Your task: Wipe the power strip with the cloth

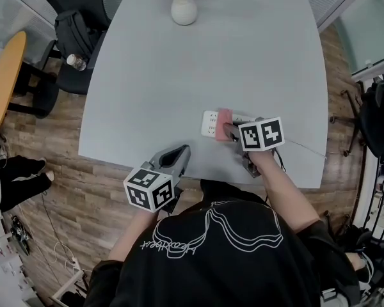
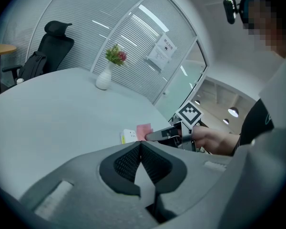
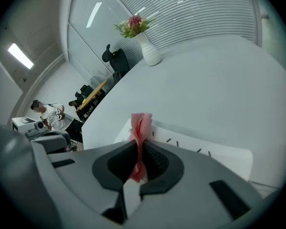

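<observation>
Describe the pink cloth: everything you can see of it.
The cloth is small, thin and pink, with a fine ribbed-looking texture. It is bunched into a narrow upright fold, pinched between the fingers of the right gripper, which is shut on it. Its free end sticks out past the fingertips and sits on the white power strip, which lies on the grey table.

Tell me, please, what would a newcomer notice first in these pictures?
The pink cloth, clamped in the right gripper, rests on the white power strip near the front edge of the table. The left gripper hovers shut and empty at that edge. A white vase stands at the far side.
</observation>
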A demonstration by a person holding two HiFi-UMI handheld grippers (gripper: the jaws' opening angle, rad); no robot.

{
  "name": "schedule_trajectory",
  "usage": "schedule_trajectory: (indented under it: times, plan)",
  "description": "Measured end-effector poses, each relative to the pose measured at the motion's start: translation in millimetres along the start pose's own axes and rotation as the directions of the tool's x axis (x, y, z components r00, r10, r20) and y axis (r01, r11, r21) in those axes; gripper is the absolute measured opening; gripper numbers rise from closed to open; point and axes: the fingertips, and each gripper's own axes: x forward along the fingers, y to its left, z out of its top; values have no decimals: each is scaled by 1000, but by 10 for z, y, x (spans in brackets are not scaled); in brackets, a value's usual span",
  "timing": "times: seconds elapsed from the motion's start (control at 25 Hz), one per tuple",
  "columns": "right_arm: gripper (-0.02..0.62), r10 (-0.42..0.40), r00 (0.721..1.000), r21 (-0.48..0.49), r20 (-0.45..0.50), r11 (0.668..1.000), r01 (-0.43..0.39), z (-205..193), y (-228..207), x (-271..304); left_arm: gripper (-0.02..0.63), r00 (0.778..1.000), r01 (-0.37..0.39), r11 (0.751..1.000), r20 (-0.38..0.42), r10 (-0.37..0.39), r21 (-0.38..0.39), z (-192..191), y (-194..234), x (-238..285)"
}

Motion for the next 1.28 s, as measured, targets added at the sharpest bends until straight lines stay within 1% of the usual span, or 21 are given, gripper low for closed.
schedule_trajectory:
  times: [0.56,0.76,0.92,1.08,1.28]
  plan:
    - [34,-91,995,86,43,992,87,-248,-563,-487,12,997,65,997,-45,-63,34,-65,-231,176]
    - [32,-107,992,121,63,988,99,-326,-711,-616,12,995,80,996,-55,-78,40,-89,-289,239]
    - [34,-147,986,135,75,982,136,-409,-866,-773,12,993,104,994,-69,-100,46,-131,-393,292]
    - [32,-151,983,191,101,973,130,-487,-1020,-918,12,991,116,992,-77,-112,55,-167,-463,303]
    - [32,-175,978,195,114,969,151,-562,-1141,-1043,12,991,114,991,-81,-109,65,-203,-510,290]
